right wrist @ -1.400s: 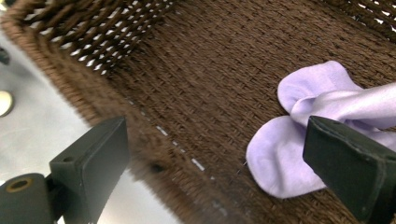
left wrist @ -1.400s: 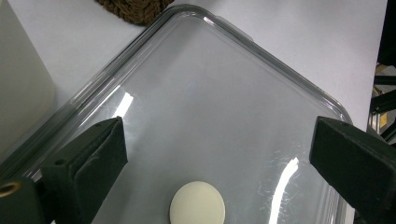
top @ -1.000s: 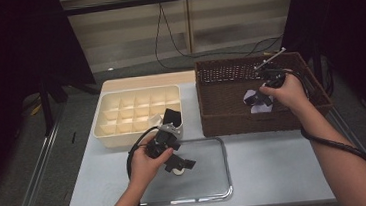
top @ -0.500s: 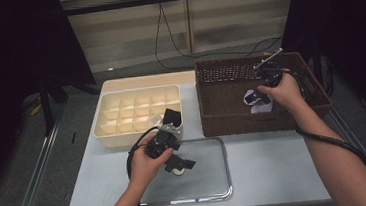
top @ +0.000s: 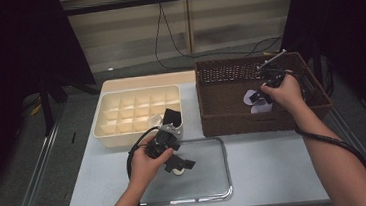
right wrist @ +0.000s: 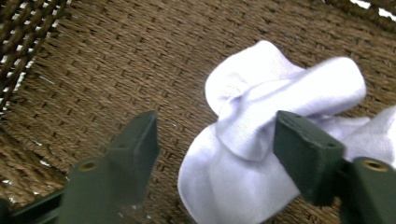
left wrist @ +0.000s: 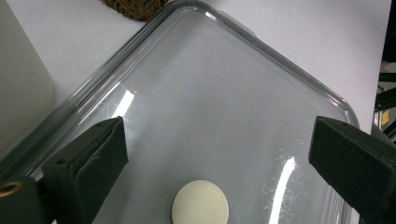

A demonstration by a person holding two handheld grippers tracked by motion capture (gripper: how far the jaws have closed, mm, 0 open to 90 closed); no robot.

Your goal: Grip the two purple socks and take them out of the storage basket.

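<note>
The right gripper [right wrist: 212,154] is being closed around a white sock [right wrist: 261,140] in the far-right basket [top: 222,119], not yet pinched. The left gripper [left wrist: 219,154] is being held wide over the near tray [left wrist: 289,70], waiting.

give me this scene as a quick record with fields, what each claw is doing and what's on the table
right claw: inside the wicker basket, jaws have just been closing around a white sock, not yet pressing on it
left claw: open, jaws wide apart above the clear tray
under left claw: small cream round disc lying on the tray
divided box: cream, many compartments, at the table's back left
table: white top, basket at back right, tray at the front
</note>
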